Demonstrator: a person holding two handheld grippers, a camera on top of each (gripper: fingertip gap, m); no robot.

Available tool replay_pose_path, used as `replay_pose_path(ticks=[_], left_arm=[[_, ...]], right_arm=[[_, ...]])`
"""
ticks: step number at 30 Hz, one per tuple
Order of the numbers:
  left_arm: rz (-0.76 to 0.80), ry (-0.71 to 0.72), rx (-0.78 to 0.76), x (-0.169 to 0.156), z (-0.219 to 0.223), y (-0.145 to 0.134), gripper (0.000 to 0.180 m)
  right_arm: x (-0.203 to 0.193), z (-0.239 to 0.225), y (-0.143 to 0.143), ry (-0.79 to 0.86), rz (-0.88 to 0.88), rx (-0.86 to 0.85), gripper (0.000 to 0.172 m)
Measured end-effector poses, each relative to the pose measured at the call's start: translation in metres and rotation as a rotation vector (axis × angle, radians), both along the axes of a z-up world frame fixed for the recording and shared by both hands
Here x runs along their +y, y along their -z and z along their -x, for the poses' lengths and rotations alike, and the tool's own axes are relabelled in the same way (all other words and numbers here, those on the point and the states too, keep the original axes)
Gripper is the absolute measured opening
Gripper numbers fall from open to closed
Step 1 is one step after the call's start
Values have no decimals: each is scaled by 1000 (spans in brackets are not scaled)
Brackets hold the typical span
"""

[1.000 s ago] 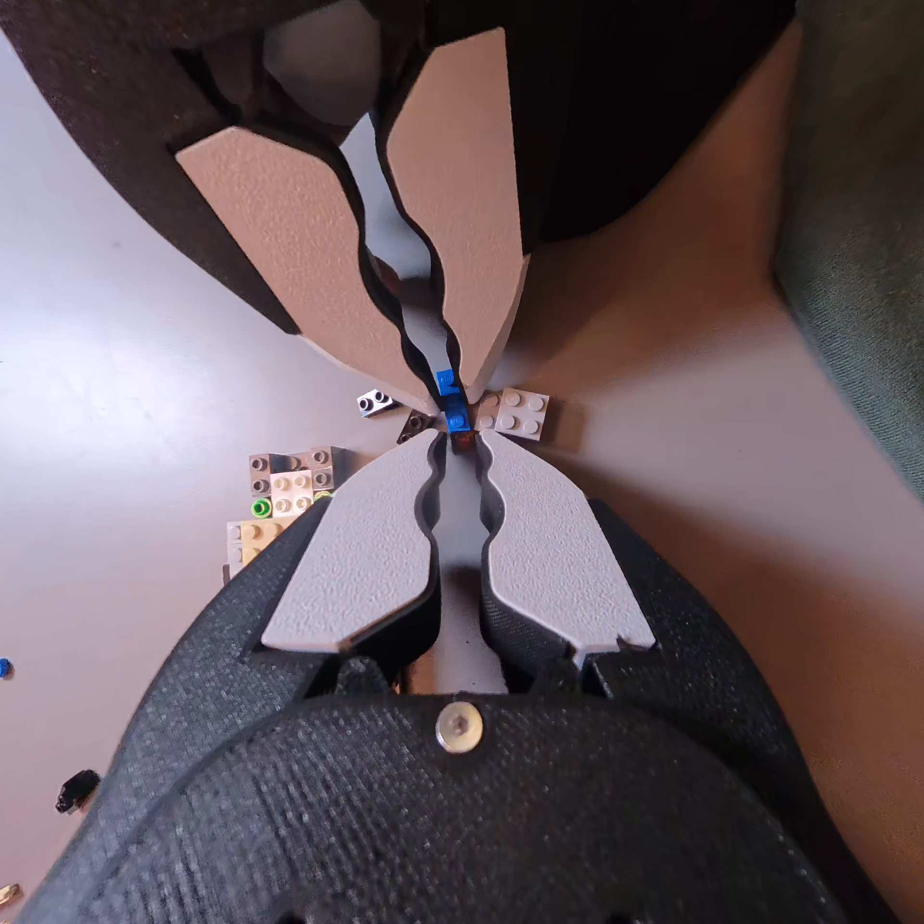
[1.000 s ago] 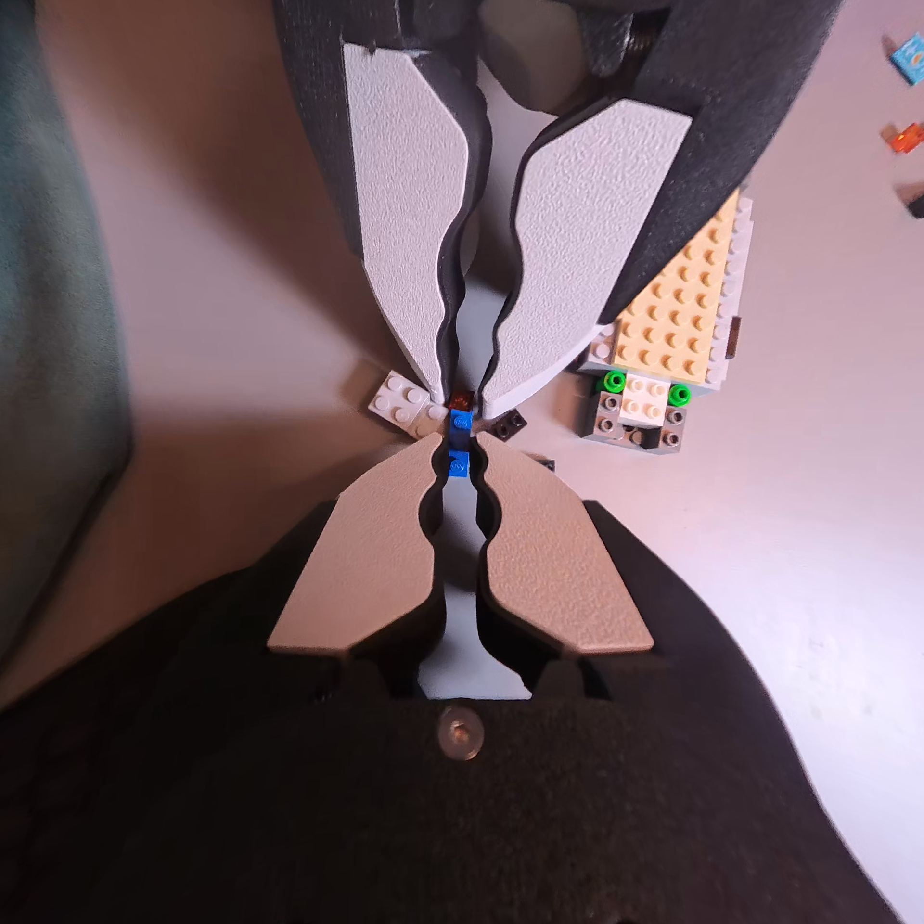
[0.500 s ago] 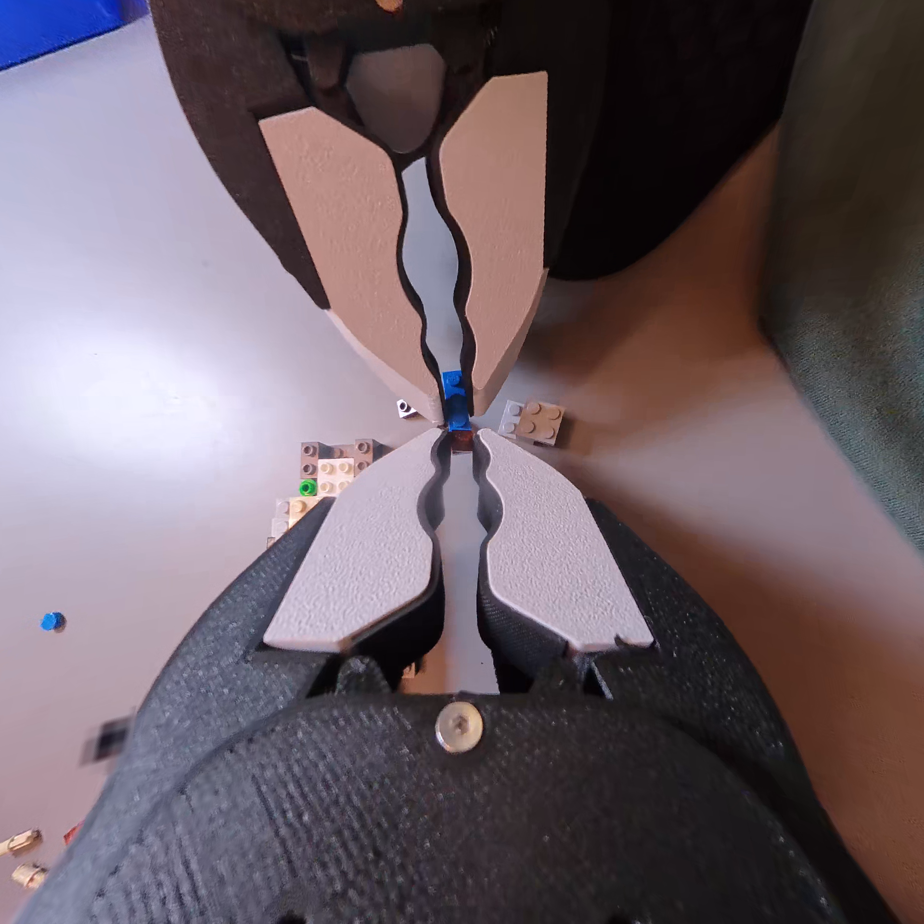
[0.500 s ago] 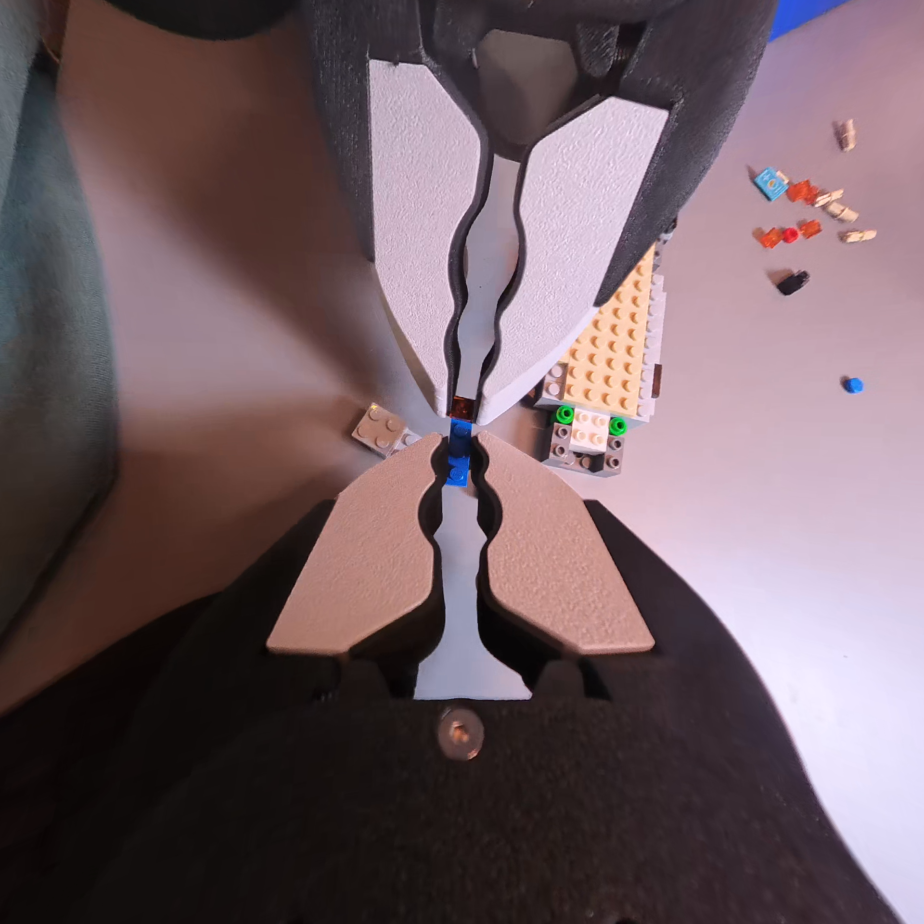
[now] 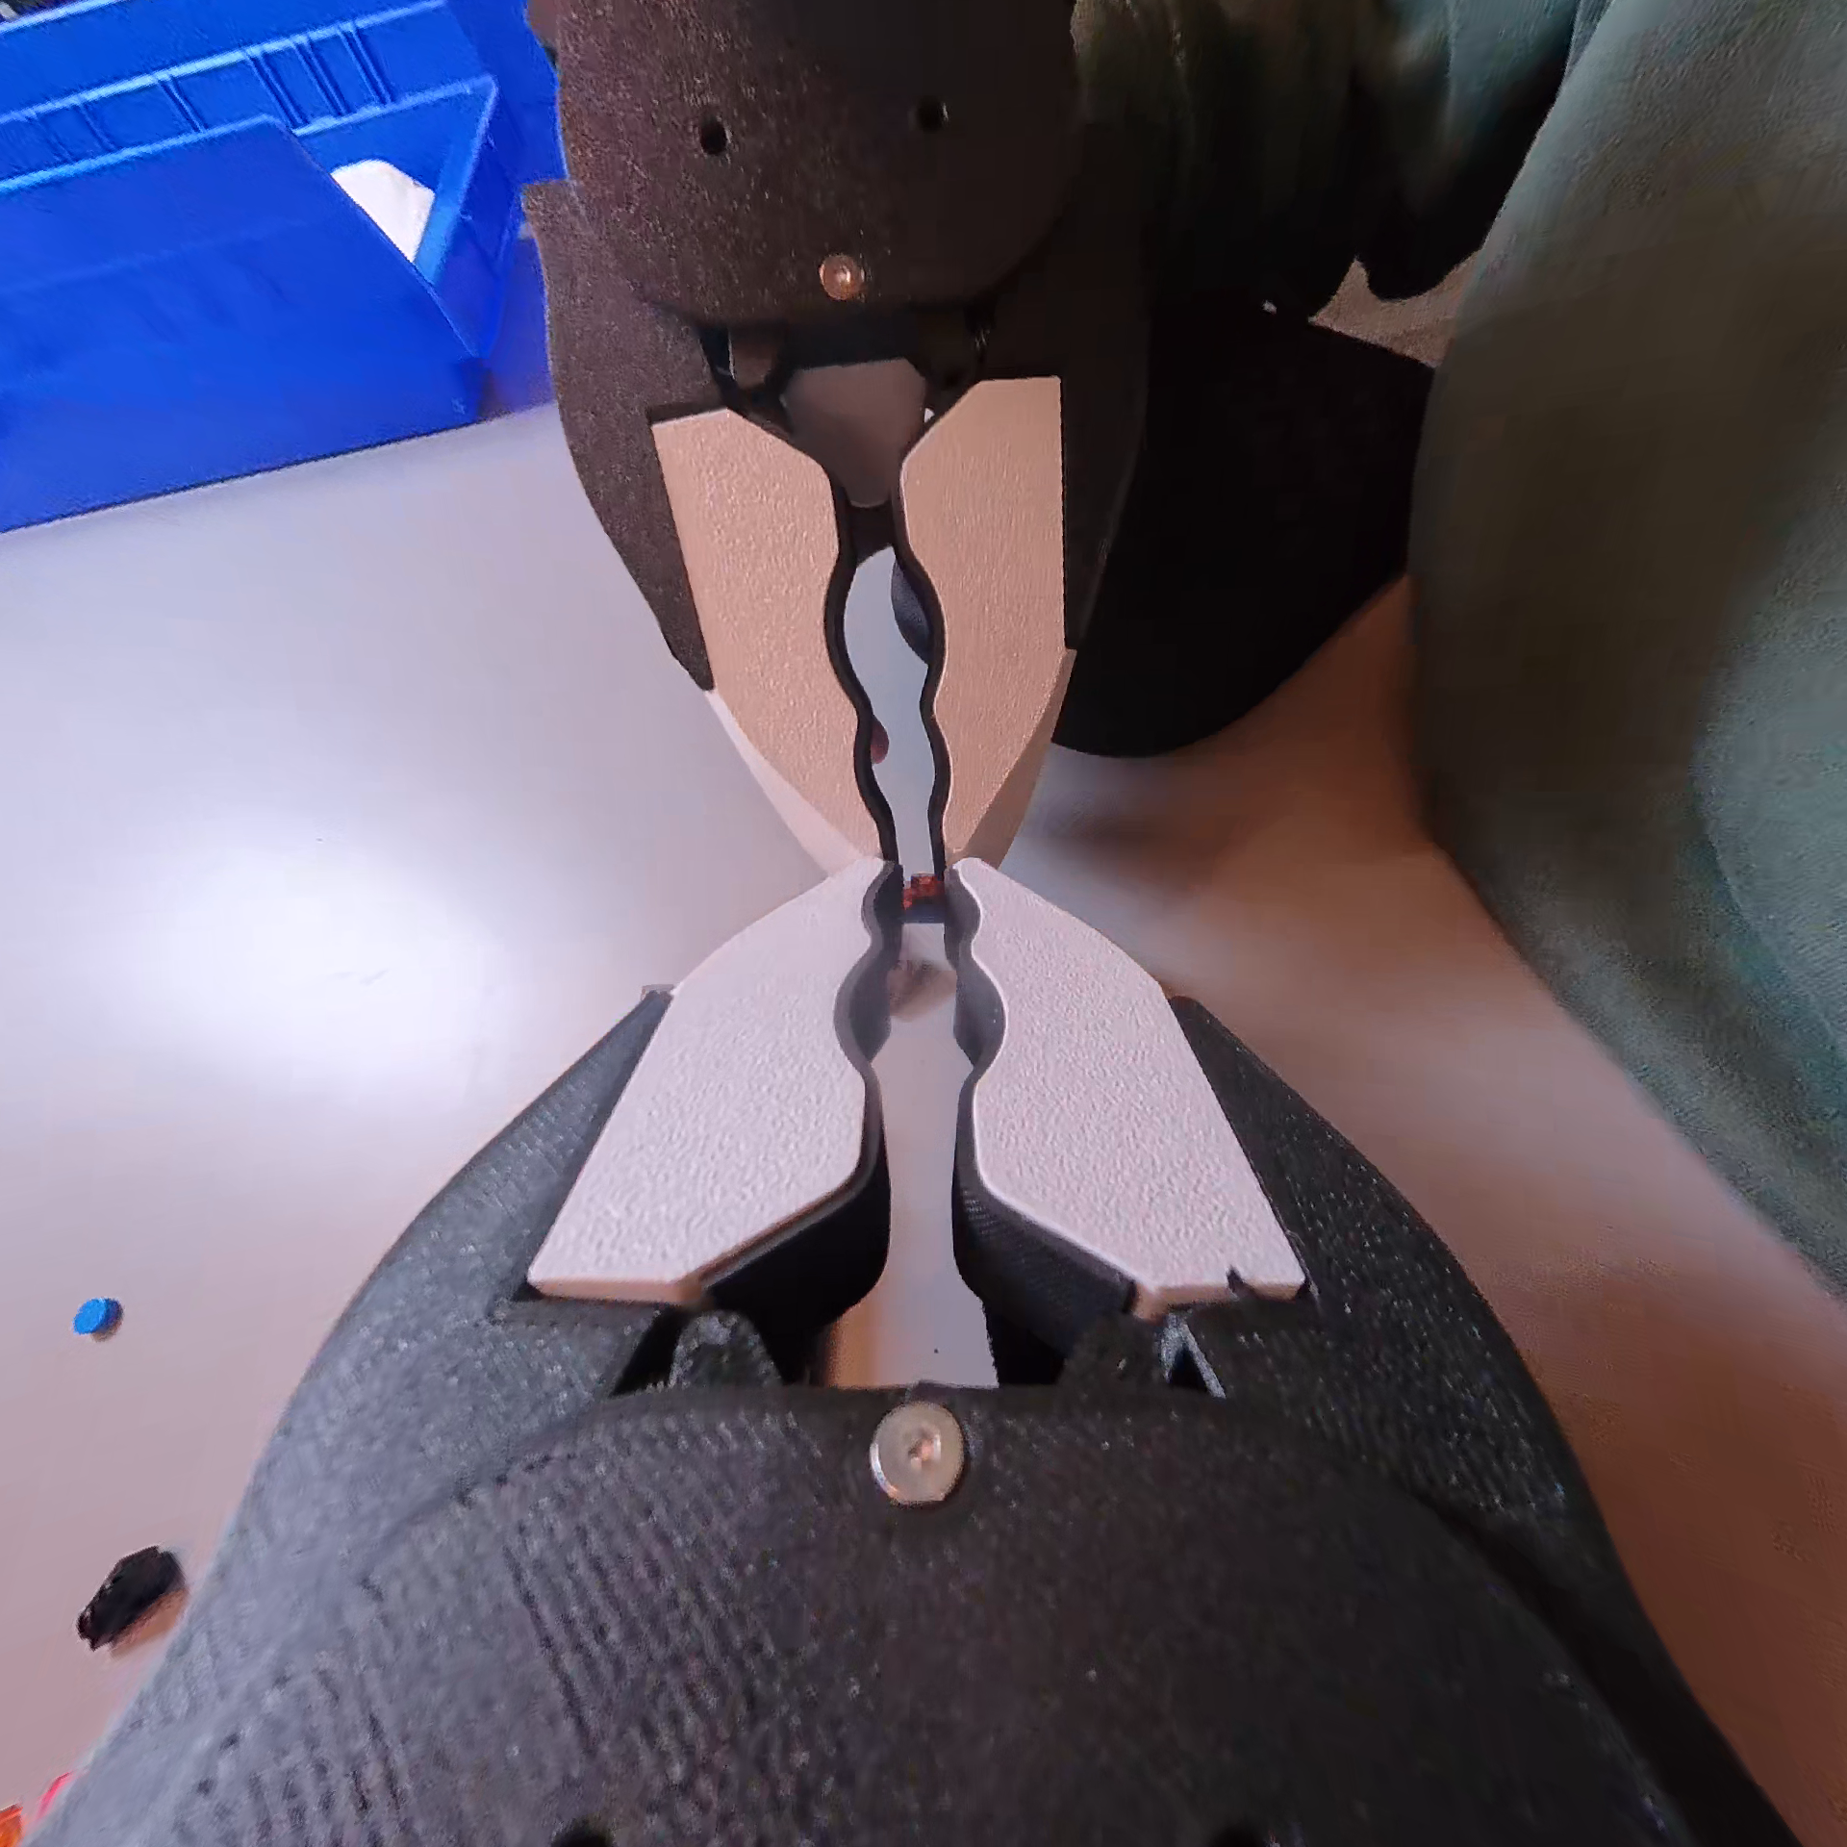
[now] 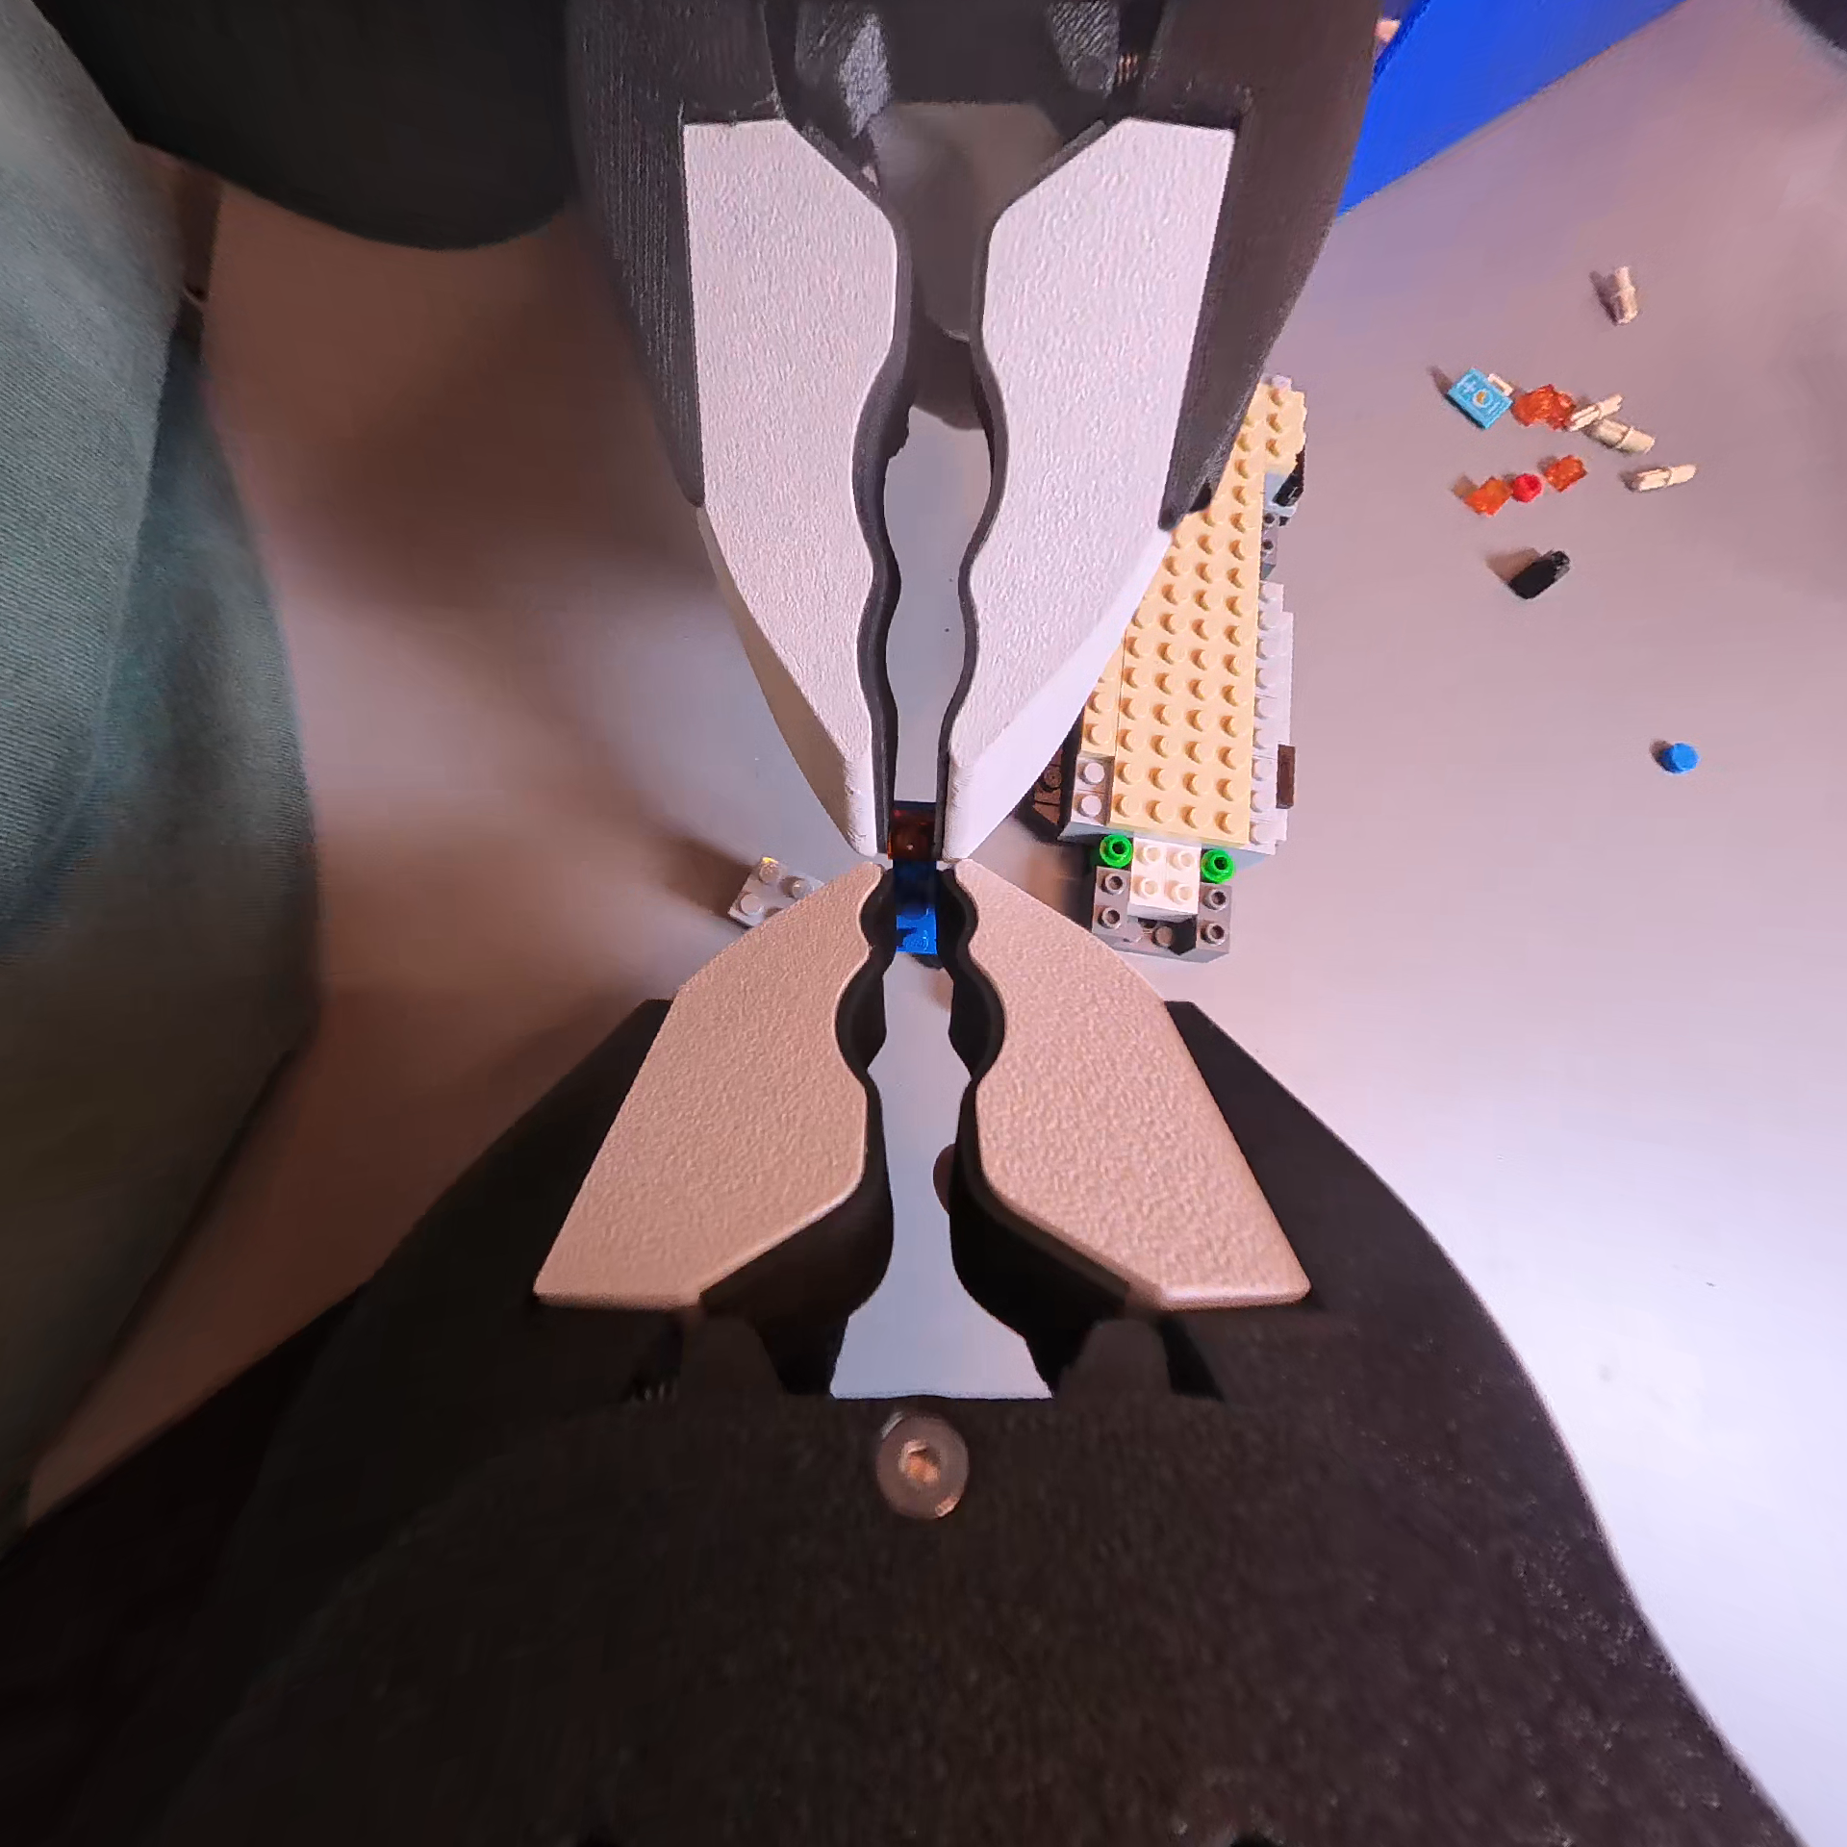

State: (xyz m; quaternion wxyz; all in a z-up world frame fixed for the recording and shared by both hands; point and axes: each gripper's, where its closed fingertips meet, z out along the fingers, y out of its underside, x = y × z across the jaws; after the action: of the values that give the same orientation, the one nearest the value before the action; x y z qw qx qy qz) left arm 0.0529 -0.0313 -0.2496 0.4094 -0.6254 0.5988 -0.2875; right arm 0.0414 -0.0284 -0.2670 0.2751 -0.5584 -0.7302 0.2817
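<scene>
Claws meet tip to tip: left claw (image 5: 921, 893) pinches what looks like an orange stud (image 5: 922, 889), right claw (image 6: 915, 905) grips a blue brick (image 6: 916, 924).

Small translucent orange-brown stud piece (image 6: 911, 835) pinched at the tip of the left tool (image 6: 912, 850), above the bench. Butted against it, a narrow blue brick (image 6: 915, 924), studs up, clamped lengthwise in the right tool (image 6: 915, 905). Both tools meet tip to tip.
</scene>
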Motion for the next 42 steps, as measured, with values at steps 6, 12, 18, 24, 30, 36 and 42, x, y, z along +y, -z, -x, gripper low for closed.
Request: replay_pose_path(ticks=[6,12,18,24,30,36,42], left_arm=[[-53,-30,-106,-3,-1,-12,8],[18,-88,-280,1,7,-36,8],[-3,-103,-350,4,10,-50,8],[-90,-125,-287,7,8,-47,8],[-7,-140,-435,10,15,-64,8],[3,-116,-438,6,10,-63,8],[-128,-124,-253,6,9,-47,13]], right_arm=[[-3,1,-10,2,17,51,8],[0,5,-37,-30,-87,248,8],[2,1,-64,-48,31,398,7],[3,1,-76,-32,96,467,4],[10,-2,-88,-22,170,560,31],[2,4,-82,-36,142,561,8],[-1,5,-71,-46,134,481,8]])
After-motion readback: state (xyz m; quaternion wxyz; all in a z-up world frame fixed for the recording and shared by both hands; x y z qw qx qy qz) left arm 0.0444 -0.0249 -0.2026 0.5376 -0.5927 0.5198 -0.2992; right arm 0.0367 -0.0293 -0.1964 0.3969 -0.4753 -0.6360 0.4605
